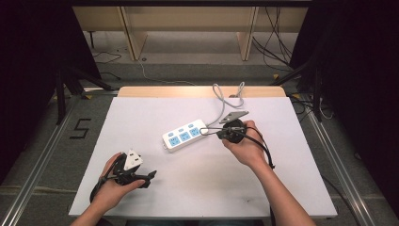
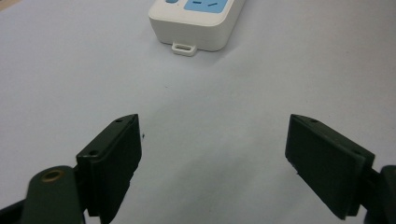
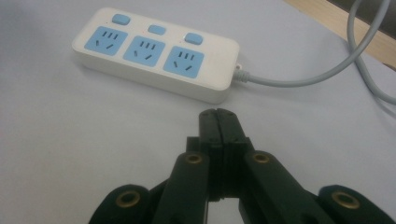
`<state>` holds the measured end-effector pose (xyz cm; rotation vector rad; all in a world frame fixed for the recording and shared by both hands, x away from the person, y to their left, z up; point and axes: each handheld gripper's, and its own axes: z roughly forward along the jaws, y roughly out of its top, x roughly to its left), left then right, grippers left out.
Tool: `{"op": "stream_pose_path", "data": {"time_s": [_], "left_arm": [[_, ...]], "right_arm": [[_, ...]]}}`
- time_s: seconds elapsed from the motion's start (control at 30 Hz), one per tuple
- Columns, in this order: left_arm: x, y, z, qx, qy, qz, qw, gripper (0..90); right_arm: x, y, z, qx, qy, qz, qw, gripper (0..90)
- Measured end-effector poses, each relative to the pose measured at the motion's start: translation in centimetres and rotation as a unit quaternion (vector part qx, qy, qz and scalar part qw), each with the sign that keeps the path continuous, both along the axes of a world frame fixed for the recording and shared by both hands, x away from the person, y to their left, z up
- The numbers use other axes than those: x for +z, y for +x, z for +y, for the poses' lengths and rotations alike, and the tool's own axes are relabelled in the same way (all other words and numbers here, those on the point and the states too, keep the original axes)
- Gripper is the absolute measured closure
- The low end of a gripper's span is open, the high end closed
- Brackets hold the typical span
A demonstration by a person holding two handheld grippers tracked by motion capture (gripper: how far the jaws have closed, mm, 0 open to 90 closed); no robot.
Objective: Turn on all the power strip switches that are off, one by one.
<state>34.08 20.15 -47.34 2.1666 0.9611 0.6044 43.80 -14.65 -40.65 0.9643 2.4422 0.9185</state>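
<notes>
Black jaws of the right gripper [image 3: 219, 116] are pressed together with nothing between them, tips just short of the white plastic power strip with three blue sockets [image 3: 154, 51]; the left gripper [image 2: 215, 154] stands spread wide over bare white table [image 1: 197, 188], well apart from the strip; its grey cord [image 3: 327, 74] runs toward the far edge.

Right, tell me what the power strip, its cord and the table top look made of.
Power strip: likely hard plastic, white casing with a slight sheen, matte blue socket faces and buttons.
Cord: probably rubbery grey sheathing, since it bends in smooth curves.
Table top: matte white sheet, material unclear; a wood-coloured edge shows behind.
</notes>
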Motion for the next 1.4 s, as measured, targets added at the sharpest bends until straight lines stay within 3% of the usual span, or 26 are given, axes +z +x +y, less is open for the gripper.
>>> {"op": "stream_pose_path", "data": {"time_s": [1.4], "left_arm": [[0.0, 0.0, 0.1, 0.0, -0.004, -0.001, 1.0, 18.6]], "right_arm": [[-0.4, 4.7, 6.3, 0.017, -0.025, 0.019, 0.9994, 90.0]]}}
